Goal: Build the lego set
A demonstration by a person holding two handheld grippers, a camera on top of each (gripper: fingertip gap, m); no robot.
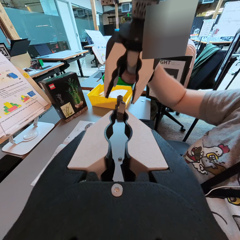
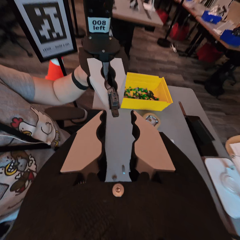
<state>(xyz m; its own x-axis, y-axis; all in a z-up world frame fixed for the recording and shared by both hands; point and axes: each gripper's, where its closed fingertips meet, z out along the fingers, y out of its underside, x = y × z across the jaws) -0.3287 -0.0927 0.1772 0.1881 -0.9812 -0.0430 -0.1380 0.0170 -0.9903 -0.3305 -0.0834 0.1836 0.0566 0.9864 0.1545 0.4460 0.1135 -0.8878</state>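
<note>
My left gripper is shut on a small dark grey and brown lego assembly, held upright above the table. My right gripper comes from the opposite side with its jaws open, its tips on either side of the assembly's top. In the right wrist view, my right gripper is open and empty. The free end of the assembly sits just at its open tips. The left gripper holds it from the far side.
A yellow bin with several green and dark lego pieces stands behind the left gripper. Another yellow tray and a green bin stand behind the right gripper. The lego box and an instruction sheet on a stand are left. Left and right tips are no more than a few centimetres apart.
</note>
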